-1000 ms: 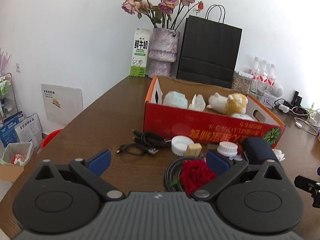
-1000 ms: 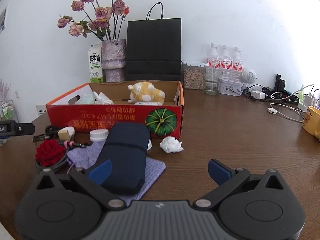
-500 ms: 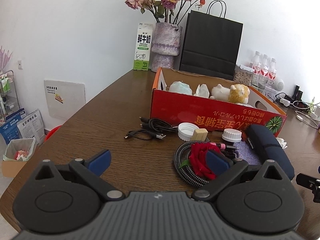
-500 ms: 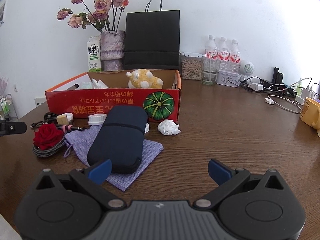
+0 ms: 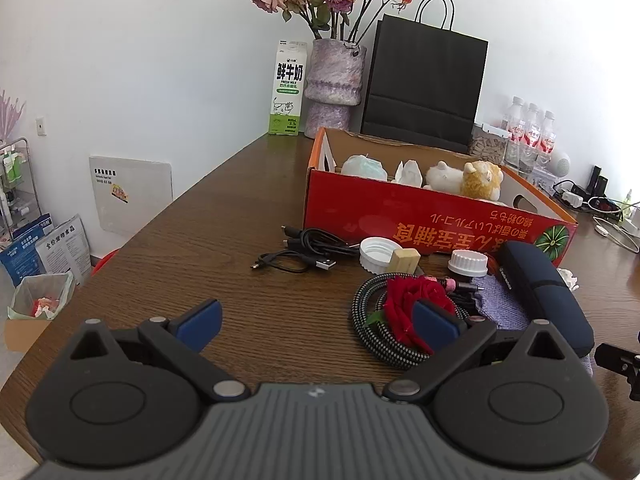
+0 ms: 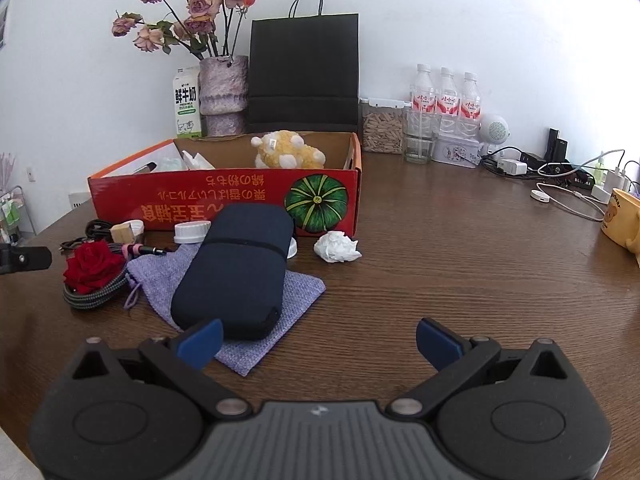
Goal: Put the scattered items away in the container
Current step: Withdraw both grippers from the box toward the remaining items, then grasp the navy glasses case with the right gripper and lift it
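Observation:
A red cardboard box [image 5: 420, 220] [image 6: 224, 204] stands on the wooden table and holds a plush toy [image 6: 288, 151] and tissue wads. In front of it lie a black USB cable [image 5: 308, 248], white lids [image 5: 378, 254], a wooden block [image 5: 405, 261], a red rose [image 5: 412, 300] [image 6: 92, 266] on a braided cable coil [image 5: 372, 328], a dark blue case [image 6: 236, 272] on a purple pouch [image 6: 288, 300], and a crumpled tissue [image 6: 336, 246]. My left gripper [image 5: 316, 322] is open and empty, above the table just before the rose. My right gripper [image 6: 318, 338] is open and empty, just before the case.
A milk carton [image 5: 289, 88], a vase of dried roses [image 5: 334, 84], a black paper bag [image 5: 424, 84], water bottles [image 6: 444, 100] and a jar stand along the back wall. Chargers and cables [image 6: 560, 176] and a yellow mug [image 6: 622, 218] lie at the right.
Both grippers have pulled back from the box and items, which now look farther away. Both stayed open and empty. No item on the table has moved.

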A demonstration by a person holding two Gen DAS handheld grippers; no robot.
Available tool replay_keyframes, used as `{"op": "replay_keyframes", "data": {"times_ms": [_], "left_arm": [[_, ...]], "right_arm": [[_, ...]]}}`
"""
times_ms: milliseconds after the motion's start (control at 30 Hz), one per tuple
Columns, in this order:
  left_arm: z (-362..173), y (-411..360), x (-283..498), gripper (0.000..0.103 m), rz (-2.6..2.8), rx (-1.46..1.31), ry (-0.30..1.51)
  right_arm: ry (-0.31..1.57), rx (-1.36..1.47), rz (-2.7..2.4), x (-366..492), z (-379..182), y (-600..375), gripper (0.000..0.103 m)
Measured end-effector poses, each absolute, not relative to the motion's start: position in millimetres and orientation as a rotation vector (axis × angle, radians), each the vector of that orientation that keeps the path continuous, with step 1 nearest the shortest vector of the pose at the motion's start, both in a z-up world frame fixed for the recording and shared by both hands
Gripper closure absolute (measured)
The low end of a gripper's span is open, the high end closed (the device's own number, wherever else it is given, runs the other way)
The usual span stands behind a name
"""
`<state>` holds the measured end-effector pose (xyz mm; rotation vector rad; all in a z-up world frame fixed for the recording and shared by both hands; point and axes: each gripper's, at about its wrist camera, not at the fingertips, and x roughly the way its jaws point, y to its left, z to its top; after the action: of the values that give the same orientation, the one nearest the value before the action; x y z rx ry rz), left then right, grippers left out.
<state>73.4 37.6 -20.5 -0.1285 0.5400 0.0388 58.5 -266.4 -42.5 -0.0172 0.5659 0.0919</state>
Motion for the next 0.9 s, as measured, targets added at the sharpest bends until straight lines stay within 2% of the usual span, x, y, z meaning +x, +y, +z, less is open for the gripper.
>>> {"op": "replay_keyframes", "data": {"times_ms": [233,400,667,867,900], "left_arm": [[-19,34,74,0.0,0.031,-0.115,0.533],[-21,34,75,0.0,0.034,-0.117,0.542],[-20,35,75,0.0,0.035,-0.117,0.543],[-20,41,77,0.0,0.046,-0.12,0.546],[-21,42,77,0.0,0.049,-0.122,0.547]], "right_arm": [[0.557,-0.009,0.051,66,-41,-273,0.0],[0.555,0.013,0.067,76,-37,-274,0.008],[0.544,0.004,0.18,101,-26,-244,0.008],[0.615,-0.021,0.184,144,-28,-221,0.015],[0.638,-0.018,0.183,151,-31,-219,0.02]]}}
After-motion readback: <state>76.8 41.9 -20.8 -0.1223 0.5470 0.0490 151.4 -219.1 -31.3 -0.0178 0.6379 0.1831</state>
